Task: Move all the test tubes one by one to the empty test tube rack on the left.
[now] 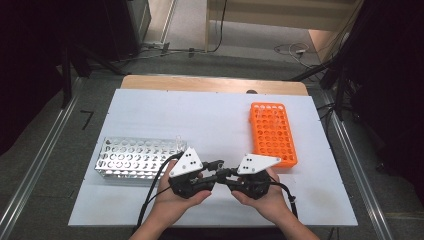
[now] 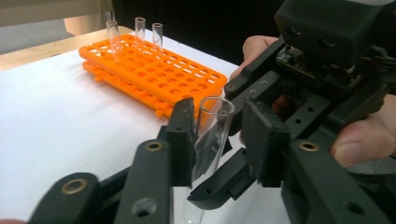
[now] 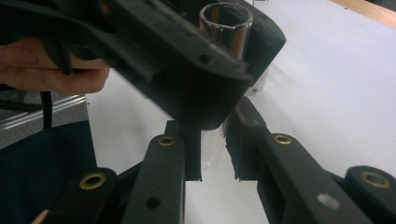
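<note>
Right now the glass tube [image 2: 210, 135] sits between your two tools above the near middle of the desk [image 1: 210, 120], its open mouth up and its body leaning slightly. Your right tool [image 3: 212, 154] has its jaws pressed in on the lower part of the tube. Your left tool [image 2: 217, 140] has its jaws around the upper part: the left-hand pad lies against the glass, while a narrow gap shows on the other side, so you cannot tell whether that grip has fully closed. From above, the two tools meet tip to tip, each held in one of your hands, the left hand [image 1: 180, 192] and the right hand [image 1: 260, 197] side by side near the desk's front edge.

Just past your right tool lies the orange rack [image 1: 272, 132], lengthwise away from you, with three more glass tubes [image 2: 135, 35] standing at its far end. To the left of your left tool rests the metal rack [image 1: 132, 157], lying crosswise, with one tube [image 1: 178, 141] upright at its right end.
</note>
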{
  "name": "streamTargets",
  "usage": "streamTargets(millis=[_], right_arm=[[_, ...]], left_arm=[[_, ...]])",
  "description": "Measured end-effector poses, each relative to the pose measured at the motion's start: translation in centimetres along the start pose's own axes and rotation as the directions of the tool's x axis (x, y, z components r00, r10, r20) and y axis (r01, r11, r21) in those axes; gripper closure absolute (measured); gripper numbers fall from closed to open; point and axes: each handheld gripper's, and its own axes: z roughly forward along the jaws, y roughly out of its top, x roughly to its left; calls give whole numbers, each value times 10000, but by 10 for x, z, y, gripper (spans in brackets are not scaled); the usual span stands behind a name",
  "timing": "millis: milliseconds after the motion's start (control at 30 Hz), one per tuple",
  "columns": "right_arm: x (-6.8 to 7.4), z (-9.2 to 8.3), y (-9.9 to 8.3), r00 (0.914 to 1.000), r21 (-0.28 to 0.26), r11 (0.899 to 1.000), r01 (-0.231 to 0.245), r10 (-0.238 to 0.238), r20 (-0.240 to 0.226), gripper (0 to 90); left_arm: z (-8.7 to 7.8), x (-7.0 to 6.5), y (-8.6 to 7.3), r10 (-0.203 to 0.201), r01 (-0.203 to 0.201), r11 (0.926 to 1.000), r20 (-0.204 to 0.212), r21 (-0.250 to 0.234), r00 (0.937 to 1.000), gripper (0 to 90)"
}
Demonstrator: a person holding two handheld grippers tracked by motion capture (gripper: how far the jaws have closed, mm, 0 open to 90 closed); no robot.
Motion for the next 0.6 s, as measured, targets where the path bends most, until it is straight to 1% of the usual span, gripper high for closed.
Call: streamTargets(millis=[67, 267, 400, 533, 600], right_arm=[[0, 0, 0, 10000, -2, 10000, 26, -26, 6, 744], [-1, 1, 0, 10000, -5, 10000, -14, 14, -45, 744], [-1, 1, 0, 9999, 58, 9999, -93, 93, -89, 743], [-2, 1, -1, 9997, 1, 9999, -166, 166, -161, 741], [-3, 1, -1, 9998, -59, 9999, -149, 148, -126, 736]], left_arm=[[0, 1, 0, -68, 68, 10000, 4, -1, 10000, 721], [0, 0, 0, 89, -87, 9999, -200, 102, 9998, 740], [0, 0, 0, 279, -276, 9996, -357, 93, 9990, 756], [0, 0, 0, 355, -352, 9994, -402, 64, 9986, 762], [0, 1, 0, 326, -325, 9995, -393, 20, 9987, 762]])
